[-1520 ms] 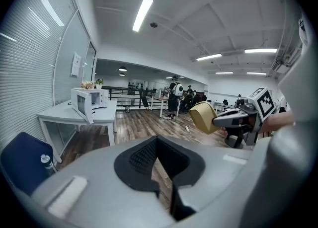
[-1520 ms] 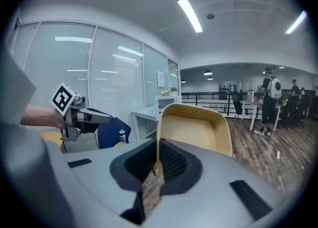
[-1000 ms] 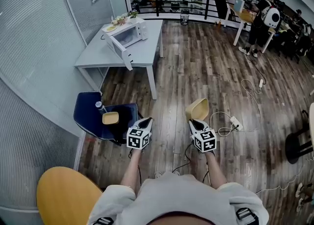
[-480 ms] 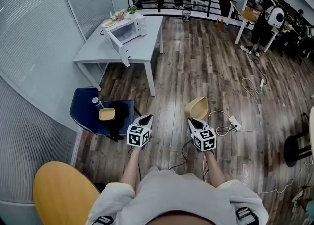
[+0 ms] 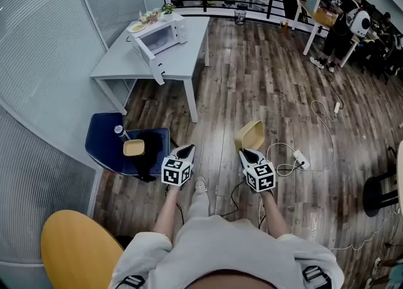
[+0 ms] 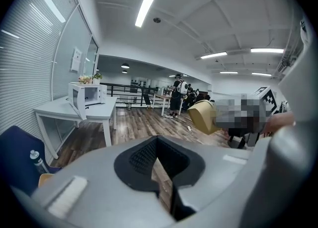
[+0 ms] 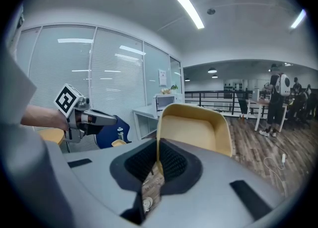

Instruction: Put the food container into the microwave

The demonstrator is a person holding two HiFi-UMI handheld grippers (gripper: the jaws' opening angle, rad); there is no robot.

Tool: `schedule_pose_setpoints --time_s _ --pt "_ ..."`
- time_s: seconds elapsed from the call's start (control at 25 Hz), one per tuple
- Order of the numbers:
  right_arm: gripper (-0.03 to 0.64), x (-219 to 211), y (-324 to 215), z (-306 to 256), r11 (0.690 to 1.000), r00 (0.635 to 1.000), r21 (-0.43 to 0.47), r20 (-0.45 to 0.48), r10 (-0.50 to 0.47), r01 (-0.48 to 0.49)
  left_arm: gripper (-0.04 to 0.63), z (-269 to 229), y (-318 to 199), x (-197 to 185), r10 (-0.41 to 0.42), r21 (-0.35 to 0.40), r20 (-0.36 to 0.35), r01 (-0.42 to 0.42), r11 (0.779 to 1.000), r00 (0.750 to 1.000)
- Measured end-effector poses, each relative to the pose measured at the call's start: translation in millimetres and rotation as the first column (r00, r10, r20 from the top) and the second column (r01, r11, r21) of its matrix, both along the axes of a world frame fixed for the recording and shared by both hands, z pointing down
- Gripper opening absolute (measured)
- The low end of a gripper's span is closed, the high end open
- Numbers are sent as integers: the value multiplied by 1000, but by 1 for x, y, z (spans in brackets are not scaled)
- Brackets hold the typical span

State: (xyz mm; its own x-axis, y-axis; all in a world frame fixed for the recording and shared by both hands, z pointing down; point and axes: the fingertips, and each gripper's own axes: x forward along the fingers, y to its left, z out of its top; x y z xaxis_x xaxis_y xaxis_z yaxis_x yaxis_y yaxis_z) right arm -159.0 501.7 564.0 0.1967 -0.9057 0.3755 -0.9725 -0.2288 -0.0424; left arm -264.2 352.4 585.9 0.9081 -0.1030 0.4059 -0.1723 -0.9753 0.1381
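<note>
Both cubes (image 5: 177,172) (image 5: 260,177) bear square markers.

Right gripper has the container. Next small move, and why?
Probably carry it forward toward the microwave: the right gripper is shut on the container by its rim, and the door stands open, but the table lies well ahead.

The microwave (image 5: 160,37) sits on the table (image 5: 182,61), well beyond the chair (image 5: 104,149) bearing a bowl (image 5: 134,148).

Grey table (image 5: 123,61) bears the microwave (image 5: 160,36); blue chair (image 5: 101,146) holds bottle (image 5: 119,132), perhaps a lid (image 5: 133,148).
</note>
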Motion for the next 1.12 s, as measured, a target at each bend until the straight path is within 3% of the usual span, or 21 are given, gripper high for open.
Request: schedule_pose_setpoints --time_s 0.44,1.12 --pt "26 65 -64 13 999 999 -36 -14 32 -33 11 15 -63 81 60 -25 -14 -60 998 998" --pt "26 171 -210 7 995 997 -65 -41 69 -72 11 10 -210 207 127 -49 -37 -128 991 991"
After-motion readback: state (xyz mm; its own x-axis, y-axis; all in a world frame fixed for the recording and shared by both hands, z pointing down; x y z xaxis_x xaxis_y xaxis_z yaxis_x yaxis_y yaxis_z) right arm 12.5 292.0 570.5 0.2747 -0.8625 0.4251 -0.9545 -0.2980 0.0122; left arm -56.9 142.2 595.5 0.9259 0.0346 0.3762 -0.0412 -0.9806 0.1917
